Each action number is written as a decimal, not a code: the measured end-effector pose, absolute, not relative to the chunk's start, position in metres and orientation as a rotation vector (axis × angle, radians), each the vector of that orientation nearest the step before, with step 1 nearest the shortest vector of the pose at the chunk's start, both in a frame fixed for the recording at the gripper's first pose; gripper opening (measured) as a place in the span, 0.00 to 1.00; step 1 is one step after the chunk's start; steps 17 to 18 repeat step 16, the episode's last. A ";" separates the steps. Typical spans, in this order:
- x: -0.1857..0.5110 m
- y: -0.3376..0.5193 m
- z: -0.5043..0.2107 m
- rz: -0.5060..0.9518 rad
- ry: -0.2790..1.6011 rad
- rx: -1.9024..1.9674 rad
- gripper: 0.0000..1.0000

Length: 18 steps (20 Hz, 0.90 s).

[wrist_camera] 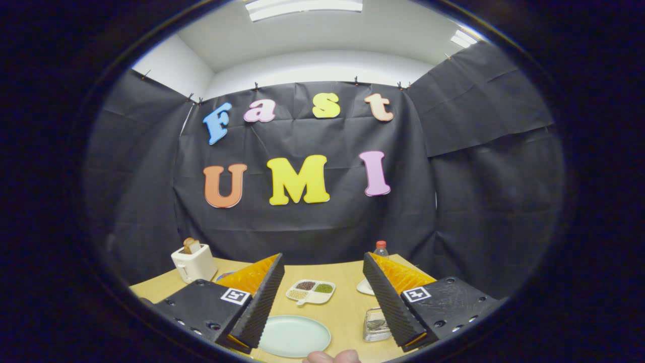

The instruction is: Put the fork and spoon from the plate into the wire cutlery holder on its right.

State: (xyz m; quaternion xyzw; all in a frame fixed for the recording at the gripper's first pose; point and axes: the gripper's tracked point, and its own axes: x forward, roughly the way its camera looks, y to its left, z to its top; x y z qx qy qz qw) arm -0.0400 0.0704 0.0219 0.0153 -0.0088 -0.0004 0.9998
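My gripper [322,295] is open, held above the wooden table [347,312], with nothing between its fingers. Below and between the fingers lies a pale green plate [295,336]; I see no cutlery on its visible part. To the plate's right, partly behind the right finger [390,302], stands the wire cutlery holder [375,325] with something metallic inside it; I cannot tell which pieces.
A white divided dish [311,292] with grains sits beyond the plate. A white toaster [194,262] with bread stands at the far left. A bottle with a red cap [381,248] and a small white dish [365,287] are beyond the right finger. A person's fingertips [331,357] show nearest me.
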 end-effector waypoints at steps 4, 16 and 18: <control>-0.039 0.074 0.016 0.020 -0.017 0.034 0.94; -0.035 0.062 0.010 0.004 -0.018 0.001 0.96; -0.035 0.062 0.010 0.004 -0.018 0.001 0.96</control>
